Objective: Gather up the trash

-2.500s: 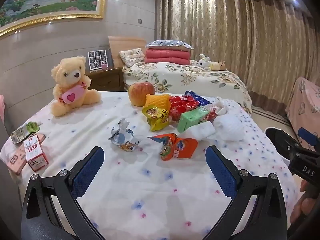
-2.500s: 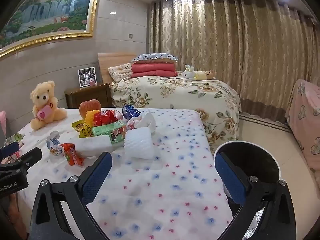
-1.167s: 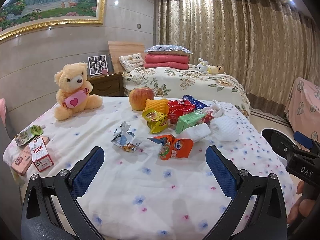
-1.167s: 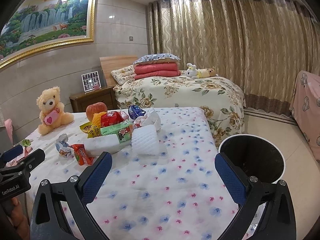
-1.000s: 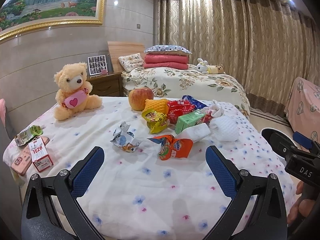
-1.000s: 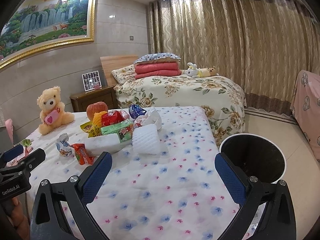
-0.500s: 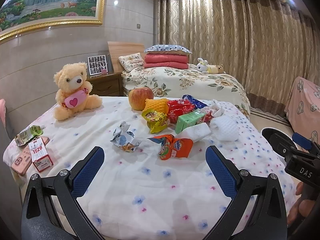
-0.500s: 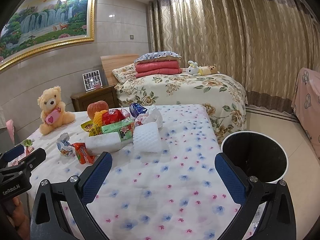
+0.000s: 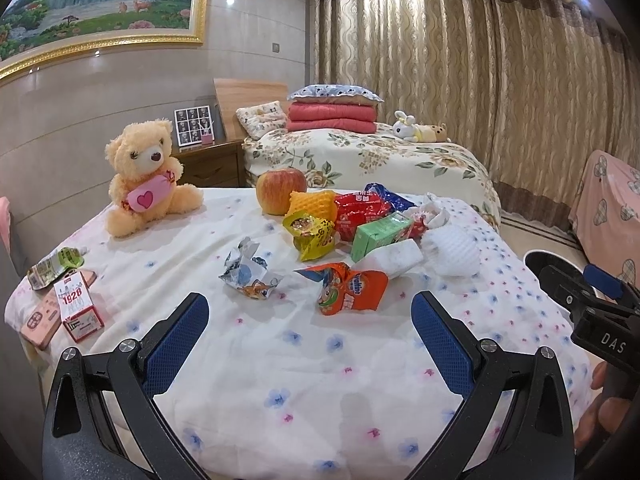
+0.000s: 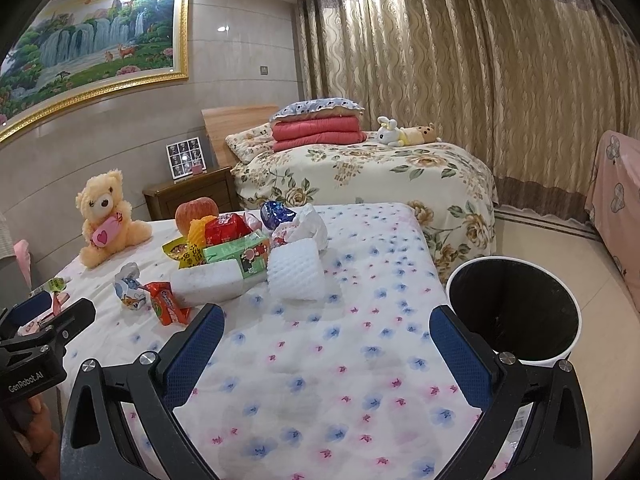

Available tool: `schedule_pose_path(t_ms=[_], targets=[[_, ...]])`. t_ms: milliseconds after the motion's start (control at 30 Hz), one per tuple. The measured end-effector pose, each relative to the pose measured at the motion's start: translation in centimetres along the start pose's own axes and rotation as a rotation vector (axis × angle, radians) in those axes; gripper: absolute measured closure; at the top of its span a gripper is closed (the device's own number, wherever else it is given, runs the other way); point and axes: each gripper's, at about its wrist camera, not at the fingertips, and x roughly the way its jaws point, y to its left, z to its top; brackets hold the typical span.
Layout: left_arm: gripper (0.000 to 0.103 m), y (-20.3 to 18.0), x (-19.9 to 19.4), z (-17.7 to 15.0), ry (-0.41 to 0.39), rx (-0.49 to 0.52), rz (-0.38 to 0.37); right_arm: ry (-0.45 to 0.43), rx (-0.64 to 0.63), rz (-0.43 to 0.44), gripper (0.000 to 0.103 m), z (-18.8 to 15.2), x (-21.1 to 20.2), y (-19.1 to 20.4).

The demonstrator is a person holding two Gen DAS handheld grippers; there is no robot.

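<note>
Trash lies in a heap on the floral bed sheet [image 9: 304, 364]: an orange snack wrapper [image 9: 352, 286], a crumpled blue-white wrapper [image 9: 248, 272], a yellow wrapper [image 9: 310, 232], a red packet [image 9: 360, 212], a green carton [image 9: 380, 234] and white foam netting [image 9: 454, 254]. My left gripper [image 9: 306, 320] is open and empty, just short of the orange wrapper. My right gripper [image 10: 326, 330] is open and empty above the sheet, with the foam netting [image 10: 296, 274] ahead and a black-lined bin [image 10: 514, 308] to its right on the floor.
A teddy bear [image 9: 146, 176] and an apple [image 9: 280, 190] sit at the back of the bed. A small red-white carton [image 9: 78, 312], a pink phone [image 9: 40, 320] and a green pouch [image 9: 54, 268] lie at the left edge. A second bed [image 10: 360, 168] stands behind.
Both grippers have stayed open and empty. The right view has shifted slightly, showing more of the bin. The trash has not moved.
</note>
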Motion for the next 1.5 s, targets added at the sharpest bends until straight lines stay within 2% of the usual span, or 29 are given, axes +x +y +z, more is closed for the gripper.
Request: schedule_pose_path(t_ms=[400,700,867,1167,1267,1433,1500], targets=[[0.000,1.5,1.4,-0.5,0.033,-0.020,0.025,0.053,0.008,0.074,0.000,-0.3,1.0,0.7],[0.001,4.2,3.3,-0.7,0.076,-0.021,0.086,0.128,0.015,0.216,0.000,-0.6,2.5,3.4],[0.003,6.1,5.1,-0.2,0.107,-0.006,0.096,0.189,0.018,0.278,0.002,-0.9,4.1,5.2],[0.007,8.1,9.1,0.5,0.173,-0.002,0.075,0.299,-0.006,0.353,0.027,-1.0,7.8,8.4],[0.007,8.2,10.6,0.9,0.200,0.012,0.042,0.325,-0.015,0.375,0.031,-1.0,8.9,9.4],[0.007,8.1,12.6,1.4,0.231,0.032,0.025,0.367,-0.019,0.384,0.047,-0.8,10.9,10.2],[0.014,8.0,13.3,1.4,0.247,0.033,0.007,0.384,-0.014,0.390,0.055,-0.8,11.4,10.3]])
